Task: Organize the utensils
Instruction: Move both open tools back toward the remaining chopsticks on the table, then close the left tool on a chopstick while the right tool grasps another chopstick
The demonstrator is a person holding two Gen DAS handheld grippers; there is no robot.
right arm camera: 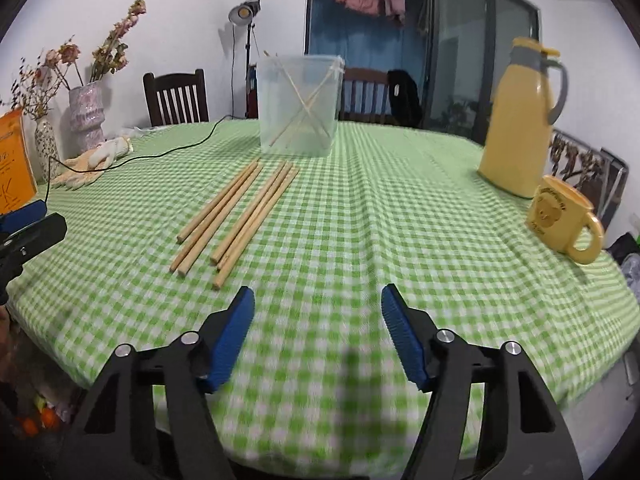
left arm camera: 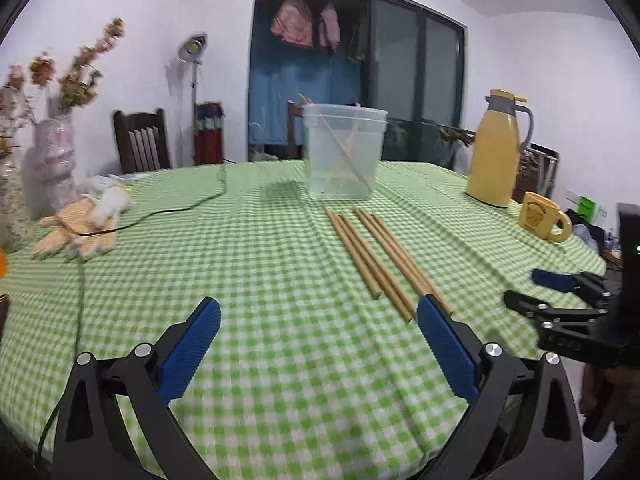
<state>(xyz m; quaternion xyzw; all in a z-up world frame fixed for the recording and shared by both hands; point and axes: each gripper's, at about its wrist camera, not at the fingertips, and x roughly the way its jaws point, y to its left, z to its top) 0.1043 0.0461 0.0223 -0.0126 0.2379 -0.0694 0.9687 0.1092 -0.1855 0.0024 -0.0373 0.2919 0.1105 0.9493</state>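
Note:
Several wooden chopsticks (left arm camera: 376, 256) (right arm camera: 236, 216) lie in two bundles on the green checked tablecloth, in front of a clear plastic tub (left arm camera: 344, 152) (right arm camera: 298, 106) that holds a few thin chopsticks leaning inside. My left gripper (left arm camera: 318, 312) hovers open over the cloth, its right fingertip beside the near ends of the chopsticks, nothing between its blue pads. My right gripper (right arm camera: 318, 300) is open and empty too, just right of and nearer than the chopstick ends. Each gripper shows at the edge of the other's view.
A yellow thermos jug (left arm camera: 496, 152) (right arm camera: 520, 120) and a yellow mug (left arm camera: 542, 216) (right arm camera: 564, 220) stand at the right. Work gloves (left arm camera: 80, 224) (right arm camera: 92, 164), a black cable (right arm camera: 168, 152) and vases with dried flowers (right arm camera: 86, 116) sit at the left. Chairs stand behind the table.

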